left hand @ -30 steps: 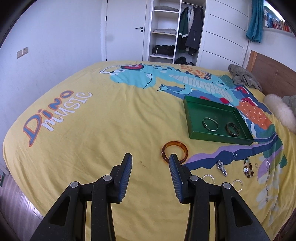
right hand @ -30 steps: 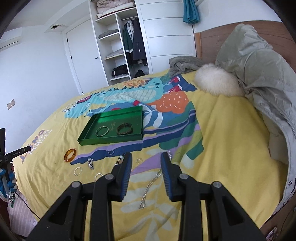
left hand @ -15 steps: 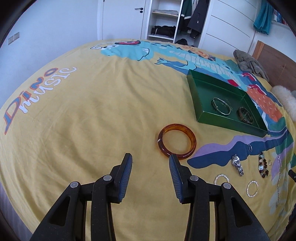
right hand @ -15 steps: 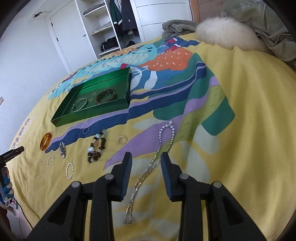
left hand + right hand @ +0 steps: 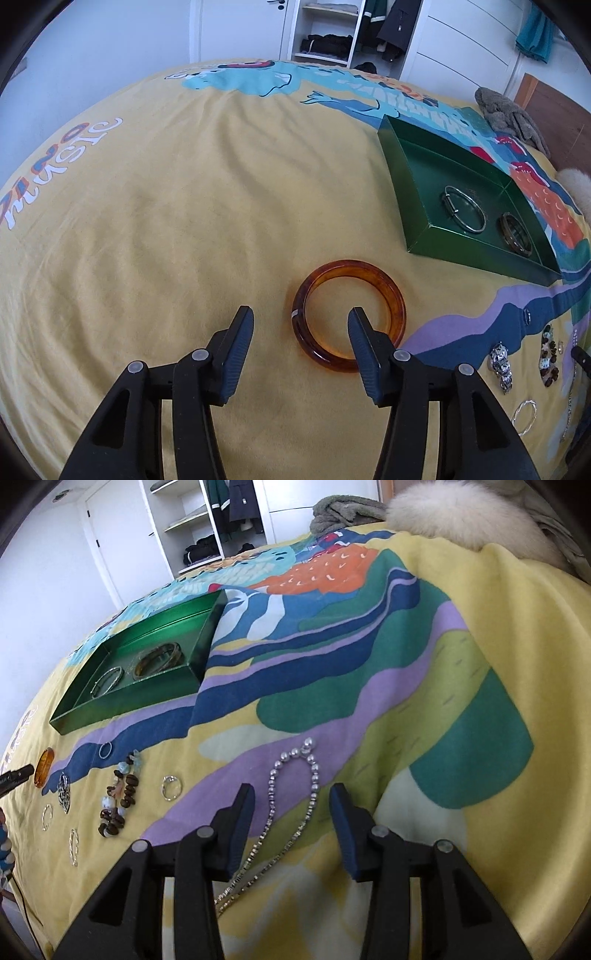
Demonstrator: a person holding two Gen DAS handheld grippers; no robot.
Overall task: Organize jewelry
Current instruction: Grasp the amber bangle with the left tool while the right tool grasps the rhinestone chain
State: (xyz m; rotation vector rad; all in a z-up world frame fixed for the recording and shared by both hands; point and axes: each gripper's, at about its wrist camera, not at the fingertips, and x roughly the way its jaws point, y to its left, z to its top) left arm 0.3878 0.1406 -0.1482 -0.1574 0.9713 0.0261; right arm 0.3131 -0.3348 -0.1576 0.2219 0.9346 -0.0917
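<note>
Straddling the near-left rim of the amber bangle (image 5: 349, 315), flat on the bed just short of the green tray (image 5: 476, 251), lower your wide-open left tool (image 5: 301, 325) squarely before closing, while the right tool (image 5: 291, 803) hovers wide over the necklace (image 5: 291, 797).
</note>
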